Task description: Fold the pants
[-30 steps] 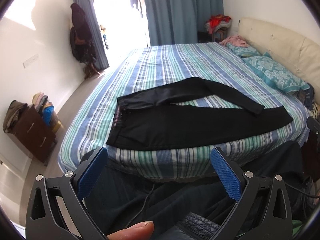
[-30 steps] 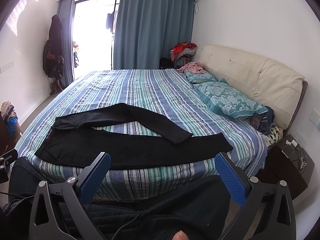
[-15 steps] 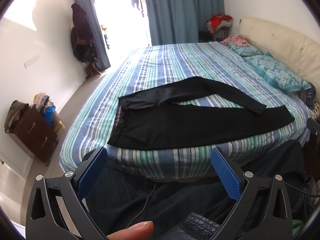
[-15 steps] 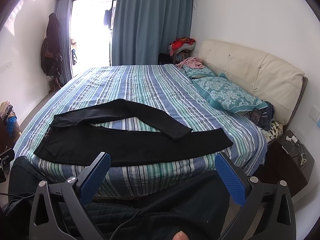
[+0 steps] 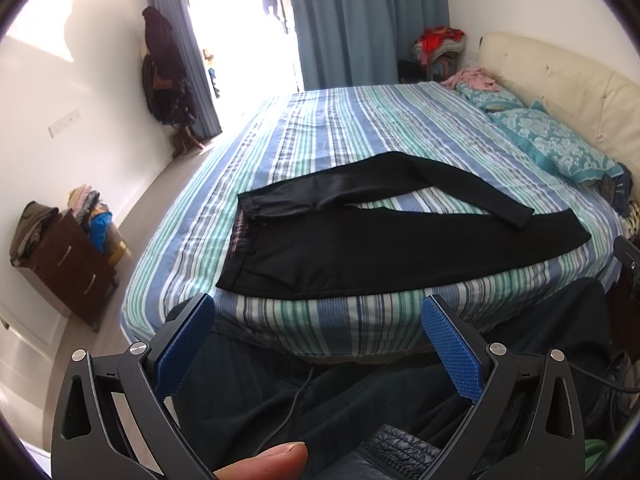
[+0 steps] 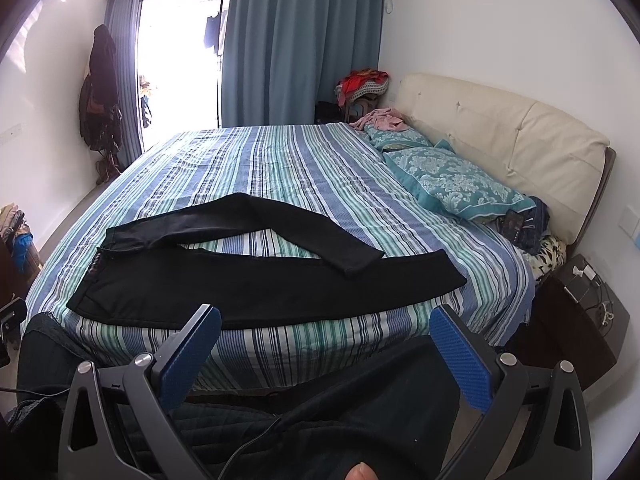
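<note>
Pants [image 5: 360,248]: soft, light, limp cloth on the bed [image 5: 360,120]; likely to sag.
Hold: far leg's cuff [image 6: 356,266], beside near leg.
Left gripper [image 5: 320,344]: wide apart, empty.
Right gripper [image 6: 326,354]: wide apart, empty.

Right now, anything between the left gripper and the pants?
Only the striped bedspread's hanging front edge lies between the open left gripper and the black pants. No object on that stretch, per the left wrist view.
</note>
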The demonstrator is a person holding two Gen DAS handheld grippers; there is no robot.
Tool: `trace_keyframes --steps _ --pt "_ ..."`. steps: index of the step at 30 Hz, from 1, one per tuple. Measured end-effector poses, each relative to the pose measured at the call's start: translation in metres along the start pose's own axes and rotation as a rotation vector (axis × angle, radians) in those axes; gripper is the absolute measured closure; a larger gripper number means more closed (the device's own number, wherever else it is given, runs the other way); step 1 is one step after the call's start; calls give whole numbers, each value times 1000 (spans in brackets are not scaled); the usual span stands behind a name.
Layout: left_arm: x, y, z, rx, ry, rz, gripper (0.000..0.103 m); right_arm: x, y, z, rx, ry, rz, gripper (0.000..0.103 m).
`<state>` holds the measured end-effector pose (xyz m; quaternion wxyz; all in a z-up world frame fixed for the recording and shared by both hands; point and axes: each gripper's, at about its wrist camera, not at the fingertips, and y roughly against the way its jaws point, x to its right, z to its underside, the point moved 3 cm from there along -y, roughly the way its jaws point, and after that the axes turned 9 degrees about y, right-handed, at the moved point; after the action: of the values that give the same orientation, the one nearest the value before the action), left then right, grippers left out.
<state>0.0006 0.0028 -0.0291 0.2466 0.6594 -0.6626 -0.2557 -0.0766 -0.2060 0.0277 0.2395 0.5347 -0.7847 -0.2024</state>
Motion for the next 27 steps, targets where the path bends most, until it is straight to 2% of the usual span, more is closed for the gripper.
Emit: trace_keyframes --steps 27 --pt "-2 1 4 -3 -12 -9 0 -3 -3 -2 1 12 -11 0"
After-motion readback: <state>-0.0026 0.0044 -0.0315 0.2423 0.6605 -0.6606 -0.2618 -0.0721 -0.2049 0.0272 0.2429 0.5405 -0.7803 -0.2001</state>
